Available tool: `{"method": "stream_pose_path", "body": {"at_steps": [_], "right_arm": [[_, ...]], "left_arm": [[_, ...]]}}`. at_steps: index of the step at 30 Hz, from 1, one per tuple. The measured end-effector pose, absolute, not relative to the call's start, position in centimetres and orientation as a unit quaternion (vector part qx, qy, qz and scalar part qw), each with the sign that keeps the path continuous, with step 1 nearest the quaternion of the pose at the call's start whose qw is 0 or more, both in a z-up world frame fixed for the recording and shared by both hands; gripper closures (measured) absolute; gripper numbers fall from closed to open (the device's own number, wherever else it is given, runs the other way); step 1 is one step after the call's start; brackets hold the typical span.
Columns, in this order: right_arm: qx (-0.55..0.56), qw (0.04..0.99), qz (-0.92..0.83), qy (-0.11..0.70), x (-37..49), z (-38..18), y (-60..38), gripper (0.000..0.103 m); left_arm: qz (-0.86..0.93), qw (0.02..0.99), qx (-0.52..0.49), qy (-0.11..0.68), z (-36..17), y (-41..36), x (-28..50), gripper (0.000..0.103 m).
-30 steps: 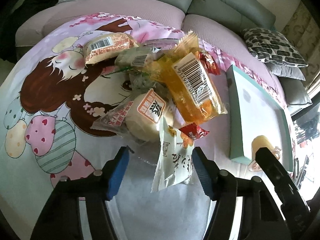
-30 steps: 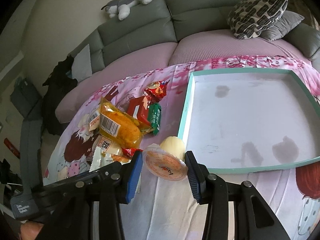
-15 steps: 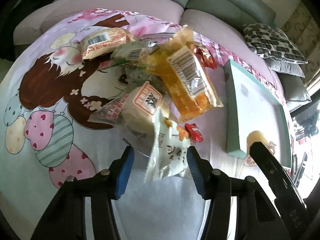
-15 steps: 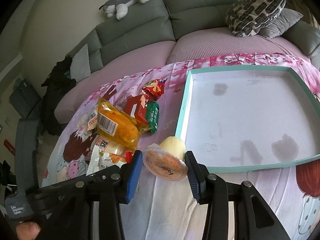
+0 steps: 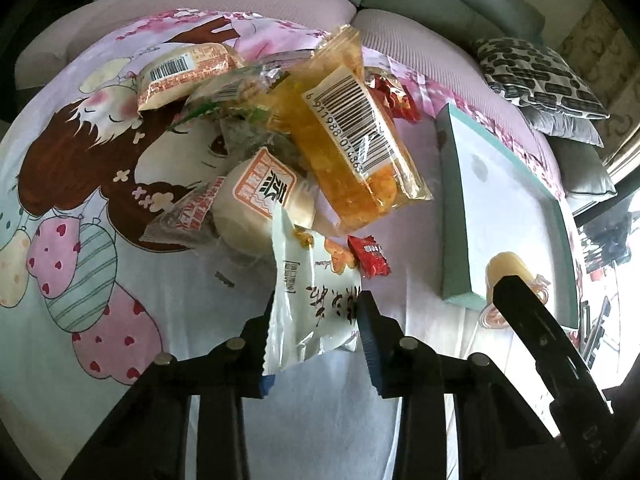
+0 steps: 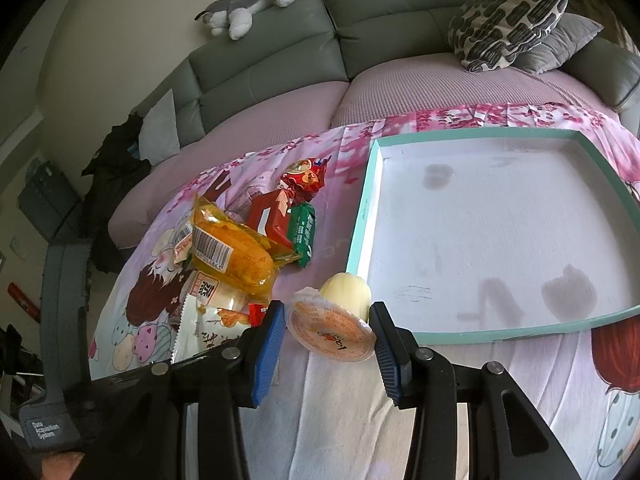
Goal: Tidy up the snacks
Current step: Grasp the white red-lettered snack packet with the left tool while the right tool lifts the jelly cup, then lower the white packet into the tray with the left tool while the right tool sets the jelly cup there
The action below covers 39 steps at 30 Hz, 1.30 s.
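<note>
Left claw: the left gripper (image 5: 314,326) sat at the lower centre of its view, its jaws just having been closing, with the white packet (image 5: 316,292) between the blue pads. The pads looked to touch the packet's sides, so I judged it a light pinch on a soft wrapper.
Right claw: the right gripper (image 6: 326,330) stood part open at the lower centre of its view, pads against the rim of the jelly cup (image 6: 334,330), which it held tilted.
Snack pile: centre of the left view, upper left of the white packet; the orange bag (image 5: 352,148) lay over the round bun pack (image 5: 260,200), with a small red packet (image 5: 370,256) just beside the white one.
Tray: the teal-rimmed tray (image 6: 362,216) filled the right of the right view, bare inside, its near corner just beside the jelly cup.
Risk, left: the packet's upper end was tucked against the bun pack; lifting could drag neighbours or let the slack wrapper slip out.
Risk, right: the cup could pivot or drop if its rim grip was shallow, or catch the tray's wall when carried over.
Edges: the tray's raised rim needed clearing.
Open room: bare cloth (image 5: 328,412) lay below both claws; the tray floor was free everywhere.
</note>
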State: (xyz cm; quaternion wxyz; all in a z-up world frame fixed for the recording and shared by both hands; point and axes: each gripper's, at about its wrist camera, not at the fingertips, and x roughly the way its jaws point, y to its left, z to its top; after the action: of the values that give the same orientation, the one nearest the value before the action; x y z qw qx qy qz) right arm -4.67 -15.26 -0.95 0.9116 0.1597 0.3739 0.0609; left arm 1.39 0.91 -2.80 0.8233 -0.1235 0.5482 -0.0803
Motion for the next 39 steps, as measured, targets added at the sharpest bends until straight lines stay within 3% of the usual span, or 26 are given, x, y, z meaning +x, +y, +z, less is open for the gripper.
{"method": "stream_pose_path", "body": {"at_steps": [5, 13, 39], "right_arm": [[0.16, 0.912, 0.06, 0.374, -4.6, -0.9, -15.3, 0.057], [0.161, 0.912, 0.059, 0.372, -4.7, -0.9, -15.3, 0.057], [0.181, 0.923, 0.016, 0.339, -4.4, 2.8, -18.1, 0.057]], "left_arm": [[-0.093, 0.828, -0.13, 0.538, -2.3, 1.4, 0.7, 0.077], [-0.102, 0.832, -0.138, 0.528, -1.1, 1.9, 0.6, 0.084], [-0.114, 0.862, -0.12, 0.479, 5.3, 1.6, 0.2, 0.084]]}}
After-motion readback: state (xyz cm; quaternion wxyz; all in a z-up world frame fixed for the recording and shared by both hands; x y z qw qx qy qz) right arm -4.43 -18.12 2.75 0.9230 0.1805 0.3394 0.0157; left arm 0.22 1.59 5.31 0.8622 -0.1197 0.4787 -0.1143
